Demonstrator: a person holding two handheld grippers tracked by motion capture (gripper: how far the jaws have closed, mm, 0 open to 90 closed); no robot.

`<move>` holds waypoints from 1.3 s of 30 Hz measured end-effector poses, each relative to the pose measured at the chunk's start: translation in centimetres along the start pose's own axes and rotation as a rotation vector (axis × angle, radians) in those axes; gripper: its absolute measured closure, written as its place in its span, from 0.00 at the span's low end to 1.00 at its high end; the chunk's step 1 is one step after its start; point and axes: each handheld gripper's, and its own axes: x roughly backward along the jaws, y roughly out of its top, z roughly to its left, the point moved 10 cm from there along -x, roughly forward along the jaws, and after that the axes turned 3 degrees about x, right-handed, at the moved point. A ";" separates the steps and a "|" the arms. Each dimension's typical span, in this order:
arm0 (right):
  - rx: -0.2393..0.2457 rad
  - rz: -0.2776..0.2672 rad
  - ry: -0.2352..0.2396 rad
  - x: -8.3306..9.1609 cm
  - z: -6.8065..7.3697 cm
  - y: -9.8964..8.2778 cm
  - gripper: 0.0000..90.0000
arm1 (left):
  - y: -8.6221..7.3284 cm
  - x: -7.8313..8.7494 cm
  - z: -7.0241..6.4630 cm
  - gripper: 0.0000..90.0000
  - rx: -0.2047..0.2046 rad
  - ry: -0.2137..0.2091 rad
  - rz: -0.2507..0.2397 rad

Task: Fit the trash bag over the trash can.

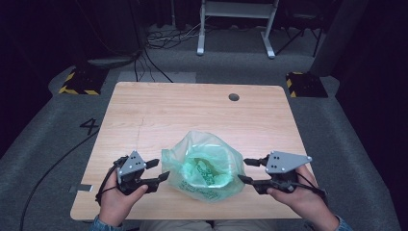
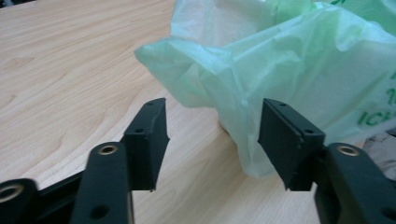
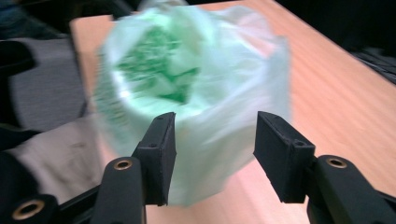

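Both claws stand spread: left gripper (image 1: 162,169) and right gripper (image 1: 243,170) flank the translucent green plastic bag (image 1: 204,166) near the wooden table's (image 1: 159,106) front edge, gripping nothing. Recommended: pinch opposite rim folds, then separate the hands evenly to open the mouth without tearing.

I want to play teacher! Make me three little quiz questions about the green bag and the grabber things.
1. True or false: the green plastic bag lies on the wooden table between the left gripper and the right gripper.
2. What colour is the printing on the bag?
3. Which gripper's fingers pinch the bag? A) left B) right C) neither

Key
1. True.
2. Darker green.
3. C: both grippers stand open, with the bag just ahead of their fingers.
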 end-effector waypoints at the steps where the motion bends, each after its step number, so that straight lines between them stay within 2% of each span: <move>1: -0.004 0.011 -0.021 -0.2 -0.4 0.0 0.51 | 0.1 -0.4 0.0 0.40 -0.010 0.014 0.005; 2: -0.019 0.018 -0.033 -0.6 -0.8 0.1 0.50 | 0.2 -0.6 0.0 0.39 -0.016 0.014 0.009; 4: -0.044 0.007 -0.021 -1.2 -1.1 0.5 0.49 | 0.4 -1.2 -0.5 0.41 -0.011 -0.011 0.012; 7: -0.083 -0.012 0.000 -2.2 -1.6 1.1 0.45 | 0.5 -1.7 -0.9 0.53 -0.033 -0.026 0.025; 9: -0.106 -0.016 0.010 -2.9 -1.9 1.4 0.44 | 0.6 -1.9 -1.2 0.55 -0.032 -0.035 0.021; 11: -0.123 -0.017 0.026 -3.5 -2.1 1.6 0.46 | 0.7 -2.0 -1.4 0.59 -0.047 -0.040 0.017; 12: -0.131 -0.018 0.029 -3.8 -2.2 1.8 0.49 | 0.7 -2.0 -1.5 0.59 -0.050 -0.042 0.014; 15: -0.133 -0.018 0.044 -4.3 -2.1 2.2 0.67 | 0.7 -2.0 -1.7 0.65 -0.067 -0.046 0.016; 18: -0.134 -0.021 0.035 -4.4 -2.4 2.6 0.84 | 0.8 -1.8 -1.9 0.74 -0.058 -0.064 0.008; 21: -0.132 -0.026 0.029 -4.5 -2.8 2.7 0.95 | 0.5 -1.9 -1.8 0.81 -0.051 -0.073 0.013; 24: -0.132 -0.031 0.005 -4.7 -3.3 2.7 1.00 | 0.1 -2.1 -1.7 0.85 -0.045 -0.079 0.024; 29: -0.137 -0.029 -0.037 -5.1 -4.4 2.2 1.00 | -0.1 -2.1 -1.7 0.93 -0.042 -0.090 0.026; 31: -0.141 -0.010 -0.046 -5.4 -5.0 1.5 1.00 | -0.1 -2.1 -1.6 0.95 -0.041 -0.093 0.025; 34: -0.160 0.014 -0.041 -6.2 -5.5 0.4 1.00 | -0.3 -2.2 -1.7 0.98 -0.025 -0.106 0.026; 39: -0.183 0.027 -0.043 -6.6 -5.9 -0.8 1.00 | -0.5 -2.1 -1.6 0.99 -0.032 -0.100 0.035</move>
